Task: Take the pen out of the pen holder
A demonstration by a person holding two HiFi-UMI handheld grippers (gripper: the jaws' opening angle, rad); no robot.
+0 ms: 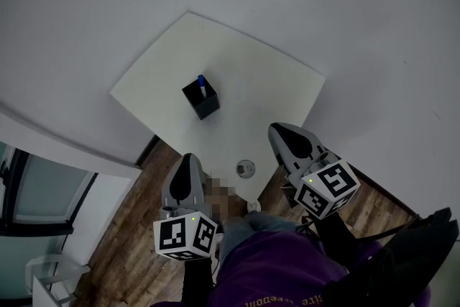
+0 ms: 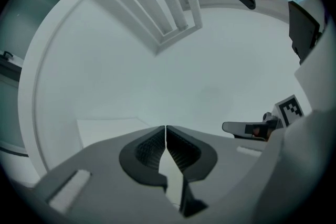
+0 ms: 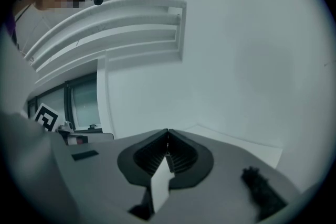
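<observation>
Wood floor [image 1: 129,226] lies under me, white surface [image 1: 251,83] beyond. My left gripper [image 1: 188,162] and right gripper [image 1: 279,131] hover by its near edge, at 6 and 4 o'clock of the holder [image 1: 203,104]. Pen [image 1: 202,85] stands in it mid-surface: nothing taken out yet, I judge. Both sets of jaws are closed together, empty.

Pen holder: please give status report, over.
Left gripper shut, empty. Right gripper shut, empty. Pen standing in pen holder, untouched. Small round object near table edge, not blocking.

Left claw [image 1: 188,158], right claw [image 1: 279,129]: closed, empty.
</observation>
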